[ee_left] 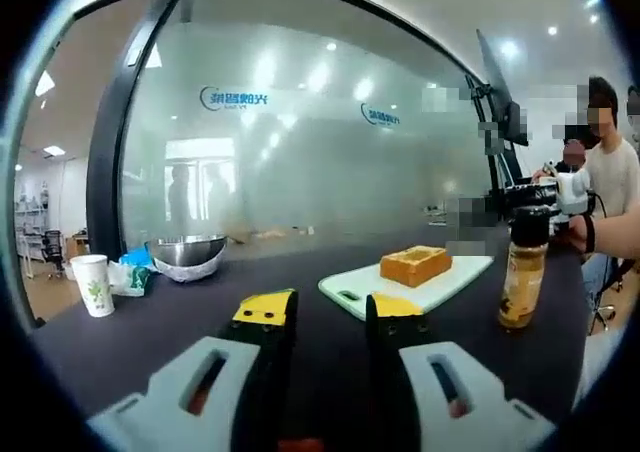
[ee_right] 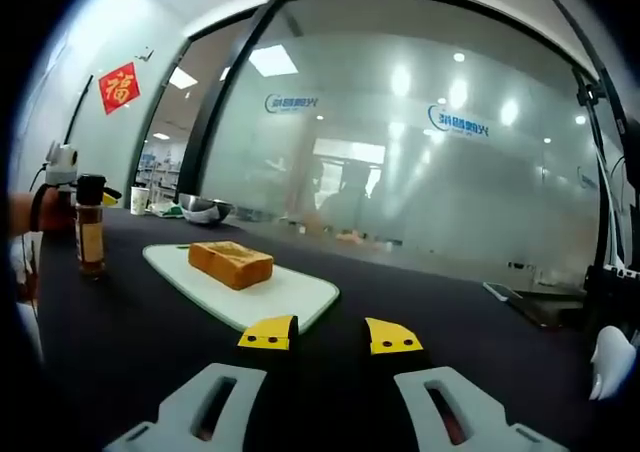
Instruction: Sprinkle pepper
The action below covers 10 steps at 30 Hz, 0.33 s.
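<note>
Amber pepper shaker (ee_left: 523, 277) with black cap stands at frame right, untouched; both grippers' fingers (ee_left: 264, 309) (ee_right: 267, 333) gape empty.

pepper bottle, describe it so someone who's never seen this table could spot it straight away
Start from the white cutting board on the dark table, with a block of toast on it. The pepper bottle stands upright on the table beside the board, off it. It is a tall, slim bottle with yellowish-brown contents and a black cap, the only bottle there.
</note>
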Tool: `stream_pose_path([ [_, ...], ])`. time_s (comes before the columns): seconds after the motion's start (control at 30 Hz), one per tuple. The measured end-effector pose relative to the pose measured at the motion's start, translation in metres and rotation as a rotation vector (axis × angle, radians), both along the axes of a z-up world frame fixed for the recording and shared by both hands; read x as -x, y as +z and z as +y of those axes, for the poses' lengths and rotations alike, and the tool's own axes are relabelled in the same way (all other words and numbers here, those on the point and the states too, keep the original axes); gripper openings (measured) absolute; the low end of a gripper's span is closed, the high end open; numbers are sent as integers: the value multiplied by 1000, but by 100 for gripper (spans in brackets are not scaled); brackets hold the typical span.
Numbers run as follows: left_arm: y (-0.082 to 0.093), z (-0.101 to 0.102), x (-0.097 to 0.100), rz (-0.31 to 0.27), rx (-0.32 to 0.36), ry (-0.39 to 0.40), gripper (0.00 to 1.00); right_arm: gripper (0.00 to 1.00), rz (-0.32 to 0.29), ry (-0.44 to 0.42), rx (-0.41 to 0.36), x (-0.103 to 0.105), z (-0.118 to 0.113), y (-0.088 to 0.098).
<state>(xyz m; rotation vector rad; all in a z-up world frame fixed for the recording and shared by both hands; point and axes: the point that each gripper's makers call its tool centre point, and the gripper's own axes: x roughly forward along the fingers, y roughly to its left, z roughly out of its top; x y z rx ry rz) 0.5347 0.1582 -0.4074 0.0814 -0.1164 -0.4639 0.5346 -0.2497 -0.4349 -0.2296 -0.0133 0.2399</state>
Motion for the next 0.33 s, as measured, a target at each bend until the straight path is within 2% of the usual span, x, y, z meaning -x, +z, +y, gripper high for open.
stream_pose_path([
  [0.13,4,-2,4,-17,24,-16,21,21,-2,3,-4,-1,0,0],
  [0.33,0,-11,7,-23,-30,-53,21,19,5,10,21,0,4,-1],
])
